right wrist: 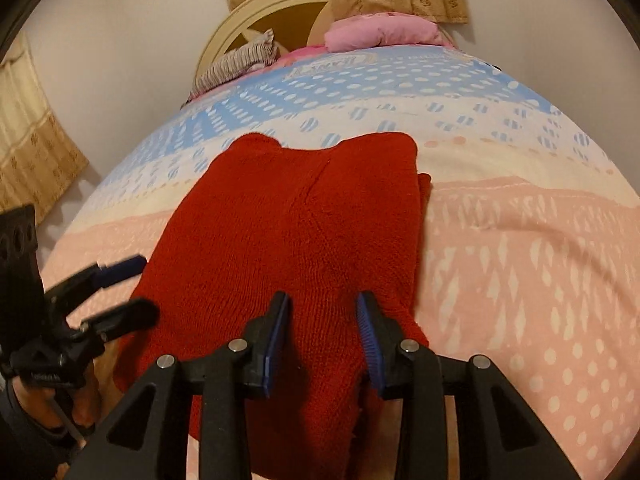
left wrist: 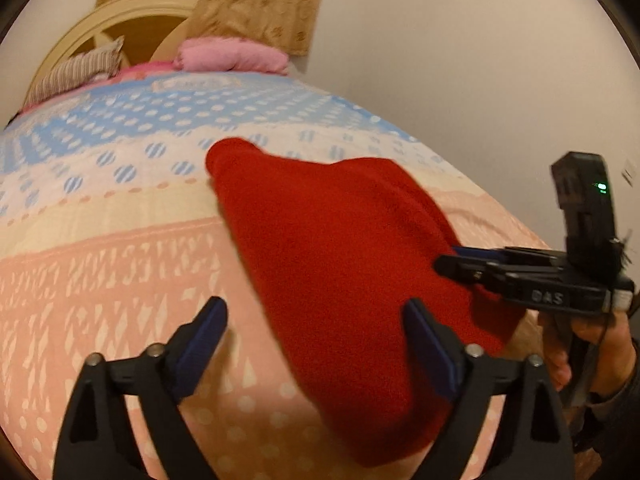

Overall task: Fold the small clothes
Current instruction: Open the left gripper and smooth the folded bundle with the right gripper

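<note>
Left tool (left wrist: 316, 344): fingers spread wide, nothing between them. One finger hung over the pink part of the bedspread (left wrist: 100, 280); the other sat at or over the near left edge of the red knit garment (left wrist: 340, 280). Contact with the cloth could not be judged from either view. In the right wrist view this tool (right wrist: 136, 284) appeared at the far left, fingers apart, tips beside the garment's left edge, with the person's left hand (right wrist: 48, 400) gripping its handle.

Red knit garment (right wrist: 300, 240): lay on the bed, mostly over the pink band of the bedspread (right wrist: 520, 280), with its far end reaching the cream and blue dotted bands. A second layer of red cloth showed along its right edge. The near portion looked raised off the bed toward the right tool.

Right tool (right wrist: 322, 336): fingers partly closed with a bunch of the garment's near edge between the blue pads (right wrist: 276, 340). In the left wrist view the same tool (left wrist: 456, 264) came in from the right, fingers nearly together at the garment's right edge, held by the person's right hand (left wrist: 592, 344).

Background: striped pillow (left wrist: 76, 72), pink pillow (left wrist: 232, 56), cream headboard (left wrist: 132, 12), beige curtain (left wrist: 256, 4) and plain wall (left wrist: 460, 60).
</note>
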{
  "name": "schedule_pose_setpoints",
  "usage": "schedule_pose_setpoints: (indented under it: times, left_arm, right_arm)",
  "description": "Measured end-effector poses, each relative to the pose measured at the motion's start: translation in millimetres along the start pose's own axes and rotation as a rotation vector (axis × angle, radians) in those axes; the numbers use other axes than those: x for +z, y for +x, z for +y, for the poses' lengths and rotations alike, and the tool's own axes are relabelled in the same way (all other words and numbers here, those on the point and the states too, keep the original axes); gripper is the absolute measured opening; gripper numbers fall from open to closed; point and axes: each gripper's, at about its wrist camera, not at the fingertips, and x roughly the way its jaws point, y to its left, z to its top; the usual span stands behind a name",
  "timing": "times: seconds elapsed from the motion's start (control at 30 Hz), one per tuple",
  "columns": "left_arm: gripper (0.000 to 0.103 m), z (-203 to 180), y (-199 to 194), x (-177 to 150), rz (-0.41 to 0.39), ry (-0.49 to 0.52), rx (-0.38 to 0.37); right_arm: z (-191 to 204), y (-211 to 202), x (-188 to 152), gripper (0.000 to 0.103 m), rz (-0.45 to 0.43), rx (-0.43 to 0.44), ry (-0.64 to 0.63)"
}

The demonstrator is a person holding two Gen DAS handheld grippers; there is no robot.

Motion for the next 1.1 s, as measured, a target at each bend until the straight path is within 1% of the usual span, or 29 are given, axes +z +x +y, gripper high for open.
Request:
schedule_pose_setpoints:
  times: [0.1, 0.13, 0.23, 0.27, 0.37, 0.47, 0.5, 0.6, 0.63, 0.73, 0.77, 0.93, 1.1]
  left_arm:
    - [0.095, 2, 10, -4, 0.039, -0.012, -0.004]
    - [0.096, 1, 12, -5, 0.045, -0.011, 0.002]
    - [0.097, -1, 15, -8, 0.056, -0.002, 0.003]
    - [0.1, -2, 15, -9, 0.059, 0.0, 0.006]
    - [0.102, -3, 18, -10, 0.075, 0.0, 0.008]
    - [0.103, -3, 19, -11, 0.081, -0.002, 0.016]
    - [0.103, -3, 19, -11, 0.082, -0.001, 0.02]
    - [0.103, -3, 21, -11, 0.09, 0.002, 0.023]
    - [0.103, -3, 22, -11, 0.094, 0.003, 0.022]
    - [0.103, -4, 24, -11, 0.103, 0.008, 0.02]
    - [0.103, -4, 24, -11, 0.105, 0.01, 0.021]
    - [0.103, -5, 23, -12, 0.105, 0.014, 0.024]
    - [0.103, -6, 23, -12, 0.112, 0.019, 0.018]
  right_arm:
    - [9, -2, 8, 0.037, 0.027, -0.025, -0.031]
    - [12, -1, 12, 0.037, 0.022, -0.028, -0.038]
    - [18, -13, 25, 0.037, -0.03, -0.038, -0.056]
    - [19, -14, 32, 0.037, -0.042, -0.025, -0.058]
    - [24, -8, 47, 0.037, -0.048, -0.007, -0.077]
    - [22, 7, 58, 0.037, -0.027, 0.034, -0.072]
    - [20, 14, 61, 0.037, -0.015, 0.028, -0.067]
    - [10, 35, 59, 0.037, 0.025, -0.02, -0.072]
    - [5, 39, 56, 0.037, 0.037, -0.016, -0.062]
    - [-15, 38, 49, 0.039, 0.018, 0.05, 0.017]
    - [-17, 38, 48, 0.039, 0.014, 0.059, 0.028]
    - [-17, 36, 43, 0.039, -0.006, 0.055, 0.01]
    - [-26, 30, 31, 0.039, -0.05, 0.082, 0.04]
